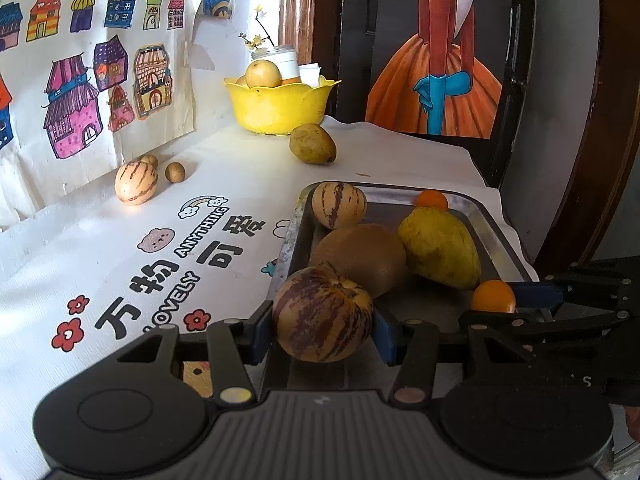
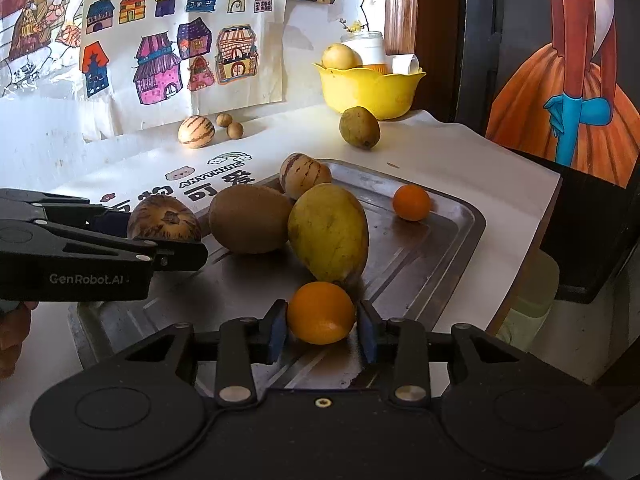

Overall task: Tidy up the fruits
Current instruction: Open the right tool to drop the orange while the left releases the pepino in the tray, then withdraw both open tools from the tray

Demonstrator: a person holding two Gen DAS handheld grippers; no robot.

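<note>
Fruits (image 2: 328,232) beside gripper (image 2: 168,236) marked "GenRobot.AI"

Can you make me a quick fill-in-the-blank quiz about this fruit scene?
1. The left gripper is shut on a ____ pepino melon.
2. The right gripper grips a small ____.
3. The kiwi lies on the metal ____.
4. The bowl is ____.

Missing words: striped; orange; tray; yellow

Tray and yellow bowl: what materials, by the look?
Tray: looks like metal, likely stainless or aluminium, dull brushed grey with pressed ridges, soft reflections and scuffs. Yellow bowl: probably moulded plastic, with uniform opaque colour, a thin scalloped rim and slight sheen.
</note>
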